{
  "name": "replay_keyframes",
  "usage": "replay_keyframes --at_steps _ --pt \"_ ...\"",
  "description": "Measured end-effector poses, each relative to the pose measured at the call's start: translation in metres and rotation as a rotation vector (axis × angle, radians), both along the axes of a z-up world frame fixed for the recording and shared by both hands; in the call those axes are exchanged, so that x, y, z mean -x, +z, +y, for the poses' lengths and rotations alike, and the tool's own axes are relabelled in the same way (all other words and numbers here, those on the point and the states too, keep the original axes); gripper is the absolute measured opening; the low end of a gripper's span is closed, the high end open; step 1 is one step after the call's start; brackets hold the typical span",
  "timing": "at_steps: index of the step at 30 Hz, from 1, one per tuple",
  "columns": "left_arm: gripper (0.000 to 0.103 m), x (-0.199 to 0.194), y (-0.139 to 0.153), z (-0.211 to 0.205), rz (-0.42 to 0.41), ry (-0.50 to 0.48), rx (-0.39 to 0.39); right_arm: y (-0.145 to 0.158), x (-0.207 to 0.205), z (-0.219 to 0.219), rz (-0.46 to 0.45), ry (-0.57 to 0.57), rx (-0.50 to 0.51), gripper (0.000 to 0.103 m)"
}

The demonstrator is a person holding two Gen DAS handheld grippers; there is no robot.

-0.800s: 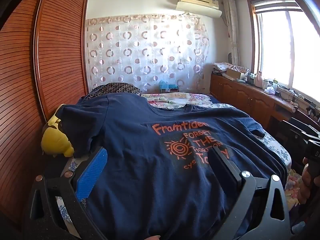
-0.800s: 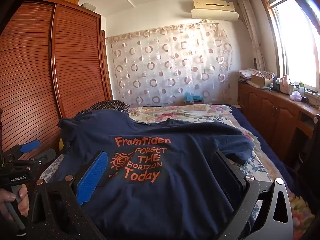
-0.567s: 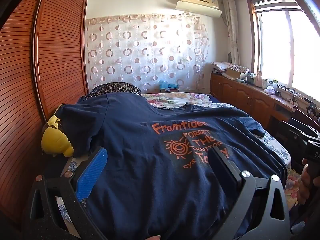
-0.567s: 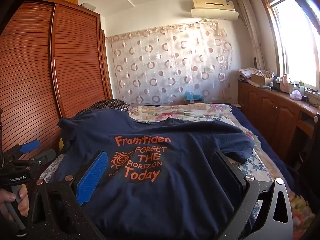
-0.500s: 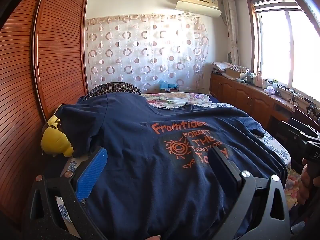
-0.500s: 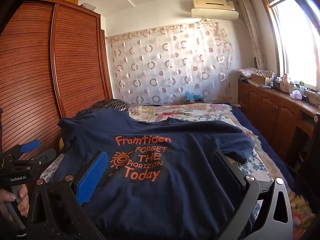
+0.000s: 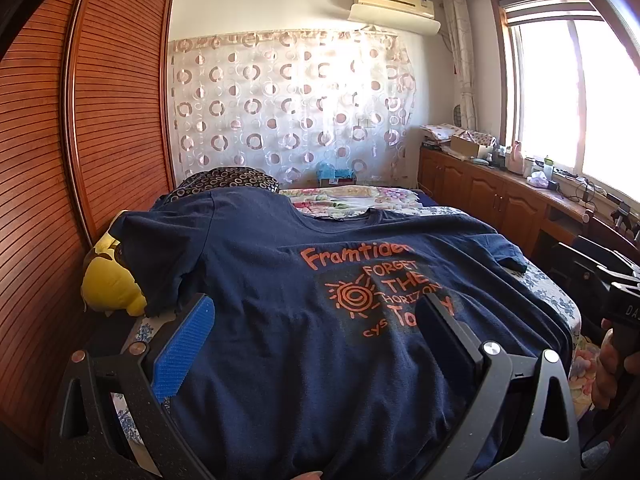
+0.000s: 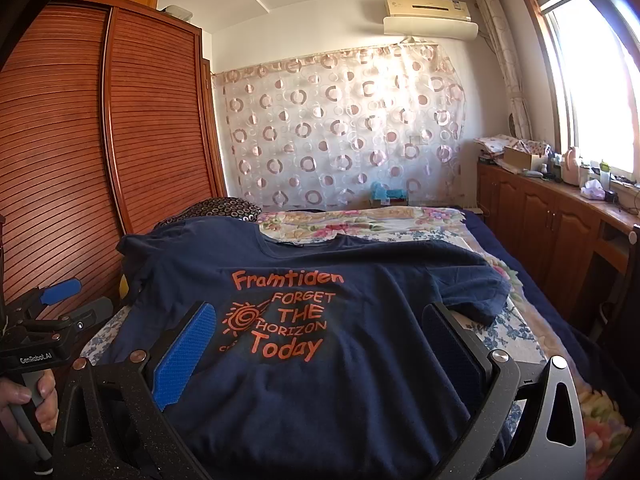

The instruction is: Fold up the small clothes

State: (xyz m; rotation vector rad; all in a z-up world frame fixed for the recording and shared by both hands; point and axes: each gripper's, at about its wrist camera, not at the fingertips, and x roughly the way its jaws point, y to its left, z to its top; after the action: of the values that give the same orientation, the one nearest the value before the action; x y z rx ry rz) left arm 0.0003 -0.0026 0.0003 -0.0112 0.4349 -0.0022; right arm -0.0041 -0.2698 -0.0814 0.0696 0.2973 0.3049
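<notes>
Step in hand: the start of the fold. A navy T-shirt (image 7: 280, 300) with orange lettering lies spread face up on the bed (image 8: 516, 332), collar toward the far end and hem toward the person. No fold shows yet; both sleeves lie out to the sides.

Left gripper (image 7: 316, 320): fingers wide apart, nothing between them, held above the shirt's near half and tilted slightly down. Right gripper (image 8: 320, 328): fingers likewise wide apart and empty, above the shirt just below the lettering. Neither appears to touch the cloth, though contact at the hem cannot be ruled out, as the near edge is hidden behind the gripper frames. A hand (image 8: 24, 404) grips the left tool's handle.

Next move, as judged: each gripper should come down on an edge of the shirt, likely a sleeve or a hem corner, pinch a single layer and carry it across. The cloth is soft and will sag, so a firm pinch is wanted.

Surface: the shirt rests on a floral bedsheet, soft and uneven. A yellow plush toy (image 7: 108, 284) lies just left of the shirt, partly under the left sleeve. A patterned pillow (image 8: 216, 206) sits beyond the collar.

Room: a slatted wooden wardrobe (image 7: 100, 120) stands left of the shirt, a circle-patterned curtain (image 8: 344, 128) beyond it, and a wooden cabinet (image 8: 540, 216) under a bright window to its right.
</notes>
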Motion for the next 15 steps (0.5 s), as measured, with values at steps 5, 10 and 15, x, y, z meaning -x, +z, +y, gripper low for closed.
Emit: replay_keyframes --at_steps 5,10,15 --pt "0.101 0.0016 0.0009 -0.0046 -0.002 -0.002 -0.001 0.0000 0.0006 0.0000 0.000 0.001 0.001 0.103" --pt "0.101 0.0024 0.0021 -0.0043 -0.004 -0.002 -0.002 -0.0001 0.0006 0.0001 -0.001 0.000 0.001 0.103" --pt "0.101 0.0028 0.0026 -0.0043 -0.005 -0.002 -0.004 -0.0004 0.0008 -0.0001 0.000 0.001 0.001 0.103"
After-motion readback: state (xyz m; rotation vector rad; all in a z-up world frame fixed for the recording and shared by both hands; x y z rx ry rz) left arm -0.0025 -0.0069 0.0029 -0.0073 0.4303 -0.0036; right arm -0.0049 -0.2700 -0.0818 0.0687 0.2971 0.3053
